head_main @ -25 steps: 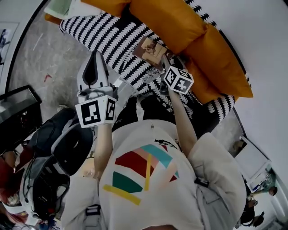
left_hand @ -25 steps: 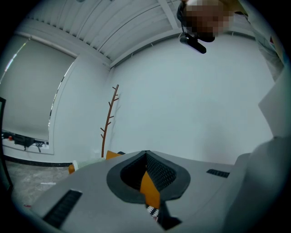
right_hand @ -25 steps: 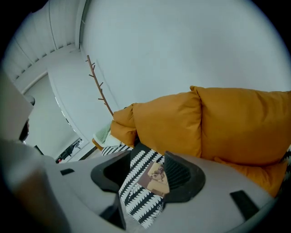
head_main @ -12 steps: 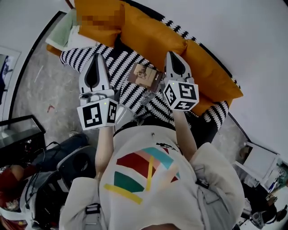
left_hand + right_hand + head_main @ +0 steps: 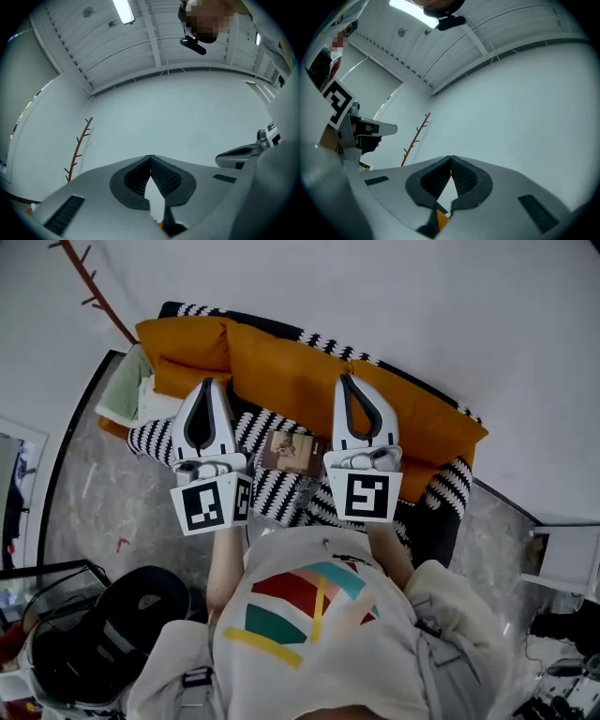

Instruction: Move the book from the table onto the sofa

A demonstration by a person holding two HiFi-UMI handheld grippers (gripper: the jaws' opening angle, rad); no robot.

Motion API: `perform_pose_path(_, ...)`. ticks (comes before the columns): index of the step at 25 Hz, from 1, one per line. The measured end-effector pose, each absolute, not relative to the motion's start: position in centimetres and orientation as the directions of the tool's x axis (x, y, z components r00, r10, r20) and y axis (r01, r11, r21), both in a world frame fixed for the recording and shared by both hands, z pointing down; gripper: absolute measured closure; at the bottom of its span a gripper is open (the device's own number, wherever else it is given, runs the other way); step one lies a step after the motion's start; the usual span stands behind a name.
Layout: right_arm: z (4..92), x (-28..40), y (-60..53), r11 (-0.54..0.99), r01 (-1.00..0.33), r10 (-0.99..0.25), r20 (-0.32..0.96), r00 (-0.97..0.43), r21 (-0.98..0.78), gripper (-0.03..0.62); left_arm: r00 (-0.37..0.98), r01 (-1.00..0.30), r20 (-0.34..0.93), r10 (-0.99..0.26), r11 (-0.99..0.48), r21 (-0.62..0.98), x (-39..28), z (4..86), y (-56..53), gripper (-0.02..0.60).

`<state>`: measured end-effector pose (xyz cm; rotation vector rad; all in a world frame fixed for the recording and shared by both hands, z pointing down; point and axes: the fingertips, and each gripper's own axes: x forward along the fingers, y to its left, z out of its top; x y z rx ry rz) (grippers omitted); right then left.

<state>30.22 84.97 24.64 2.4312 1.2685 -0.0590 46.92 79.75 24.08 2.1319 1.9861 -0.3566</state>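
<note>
The book (image 5: 291, 453), with a brownish picture cover, lies flat on the striped black-and-white throw (image 5: 281, 493) on the sofa seat, in front of the orange back cushions (image 5: 281, 367). Nothing touches it. My left gripper (image 5: 207, 383) is raised to the book's left, and my right gripper (image 5: 352, 379) to its right. Both are above the sofa and point at the white wall. In the left gripper view the left gripper (image 5: 150, 157) has its tips together with nothing between them. The right gripper (image 5: 451, 158) looks the same in its own view.
A pale green cushion (image 5: 126, 390) sits at the sofa's left end. A brown branch-like coat rack (image 5: 90, 285) hangs on the wall. A black bag (image 5: 108, 638) lies on the floor at lower left. A white panel (image 5: 570, 559) stands at the right.
Both grippers have risen from the sofa and tilted up toward the wall. The right gripper has left the book lying on the seat. The head view now shows the whole sofa.
</note>
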Motion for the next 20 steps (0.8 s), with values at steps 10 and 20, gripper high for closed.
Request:
perform_pose_path(10, 24.4, 27.4, 85.3, -0.434, 0.838, 0.834, -0.202, 0.513, 0.332, 0.58, 0.015, 0.999, -0.309, 0.951, -0.024, -0.025, 44.6, 23.7, 80.7, 0.575)
perform_pose_path(20, 25.6, 28.7, 84.2, -0.484, 0.817, 0.815, -0.18, 0.551, 0.312, 0.58, 0.057, 0.997, -0.303, 0.951, -0.069, -0.03, 45.9, 24.1, 78.7, 0.575)
